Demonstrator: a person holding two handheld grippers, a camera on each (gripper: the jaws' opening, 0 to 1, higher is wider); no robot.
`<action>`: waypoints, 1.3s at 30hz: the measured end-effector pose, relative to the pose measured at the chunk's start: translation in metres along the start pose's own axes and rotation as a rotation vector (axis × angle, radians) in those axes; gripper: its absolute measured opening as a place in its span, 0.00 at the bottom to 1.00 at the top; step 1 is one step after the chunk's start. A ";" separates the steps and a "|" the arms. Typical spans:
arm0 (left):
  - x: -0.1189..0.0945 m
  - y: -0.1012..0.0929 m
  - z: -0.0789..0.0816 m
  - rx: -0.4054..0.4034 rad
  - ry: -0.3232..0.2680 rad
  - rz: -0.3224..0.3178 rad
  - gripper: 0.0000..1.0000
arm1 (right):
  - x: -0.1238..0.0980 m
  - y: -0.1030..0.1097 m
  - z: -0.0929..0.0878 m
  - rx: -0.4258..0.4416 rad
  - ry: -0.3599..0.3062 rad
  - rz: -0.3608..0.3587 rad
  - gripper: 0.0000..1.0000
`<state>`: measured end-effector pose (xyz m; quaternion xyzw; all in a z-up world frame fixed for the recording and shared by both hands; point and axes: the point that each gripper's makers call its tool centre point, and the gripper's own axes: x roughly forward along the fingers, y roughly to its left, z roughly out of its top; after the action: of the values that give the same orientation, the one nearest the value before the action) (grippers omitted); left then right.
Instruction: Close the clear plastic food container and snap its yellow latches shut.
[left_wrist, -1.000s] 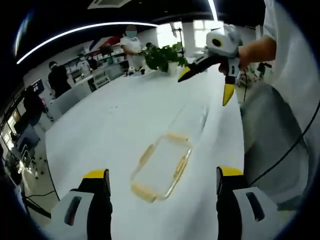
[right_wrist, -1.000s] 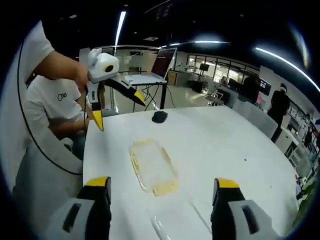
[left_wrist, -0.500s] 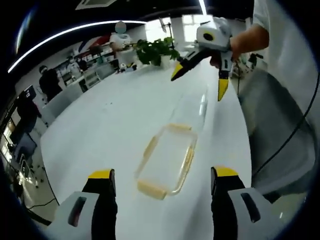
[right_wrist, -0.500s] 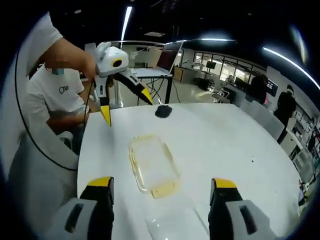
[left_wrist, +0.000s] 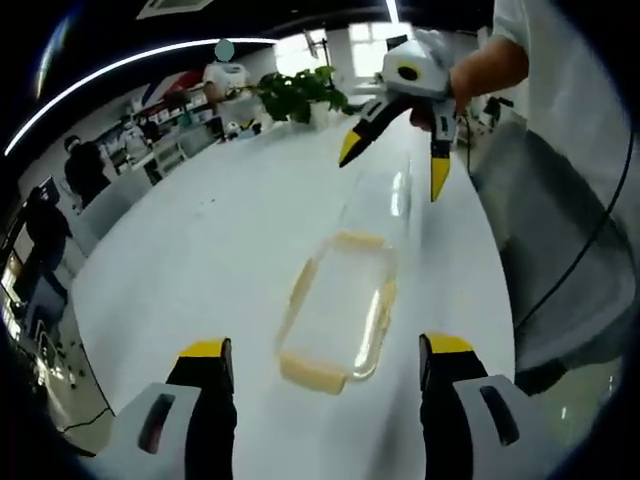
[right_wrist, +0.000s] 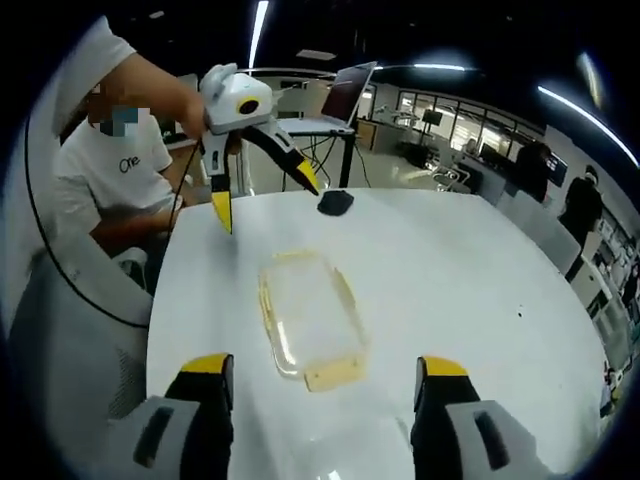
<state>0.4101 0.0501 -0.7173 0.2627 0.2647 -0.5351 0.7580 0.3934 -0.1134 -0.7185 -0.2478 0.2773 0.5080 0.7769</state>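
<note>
Jaws apart over seemingly empty container (left_wrist: 335, 310).

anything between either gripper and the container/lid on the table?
Nothing visible. Both grippers, left gripper and right gripper, are open and above the white table. The yellow-latched lid lies flat and the clear container sits just beyond it, with bare tabletop around them.

Clear container (left_wrist: 337, 312) flat on white table (left_wrist: 200, 250); right gripper (left_wrist: 392, 170) above, jaws spread.
</note>
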 end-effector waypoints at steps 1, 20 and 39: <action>0.001 -0.001 -0.002 0.012 0.007 -0.007 0.74 | 0.002 0.000 0.000 -0.012 0.002 0.000 0.74; 0.016 0.007 -0.029 0.143 0.095 -0.090 0.64 | 0.029 -0.007 -0.020 -0.162 0.131 0.040 0.62; 0.034 0.016 -0.048 0.173 0.147 -0.161 0.60 | 0.047 -0.009 -0.038 -0.208 0.202 0.100 0.47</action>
<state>0.4290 0.0649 -0.7734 0.3433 0.2928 -0.5944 0.6656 0.4108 -0.1113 -0.7771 -0.3626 0.3122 0.5446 0.6889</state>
